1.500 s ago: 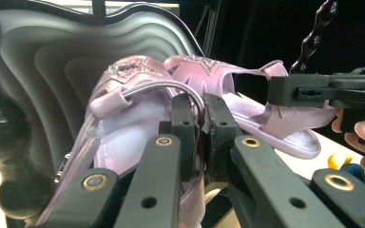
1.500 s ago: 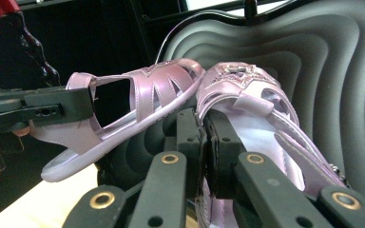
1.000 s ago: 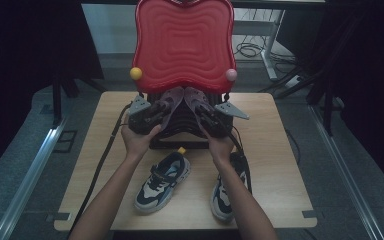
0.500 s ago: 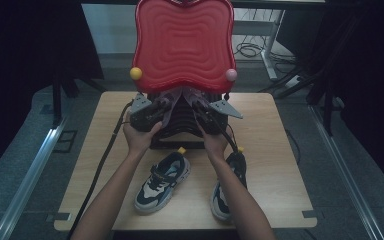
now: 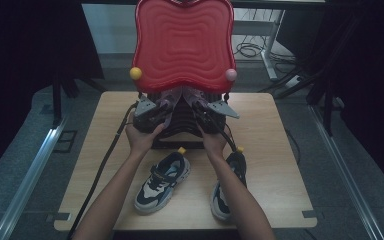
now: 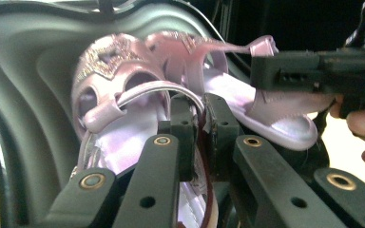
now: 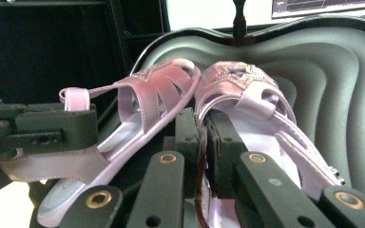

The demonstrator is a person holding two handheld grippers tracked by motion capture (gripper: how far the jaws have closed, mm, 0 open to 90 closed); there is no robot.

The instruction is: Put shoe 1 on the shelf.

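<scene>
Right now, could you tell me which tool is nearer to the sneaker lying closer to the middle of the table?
Left. The left tool is up at the open case, above the middle sneaker; the right tool sits farther across, nearer the other sneaker.

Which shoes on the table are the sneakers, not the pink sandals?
The two dark-and-white sneakers nearest the person, lying free; the pink sandals are pinched by both grippers.

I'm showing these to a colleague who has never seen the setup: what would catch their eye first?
The big red wavy lid standing open at the table's far edge. Below it, both grippers hold a pink sandal each: the left gripper one, the right gripper the other. Two sneakers lie nearer the person.
</scene>
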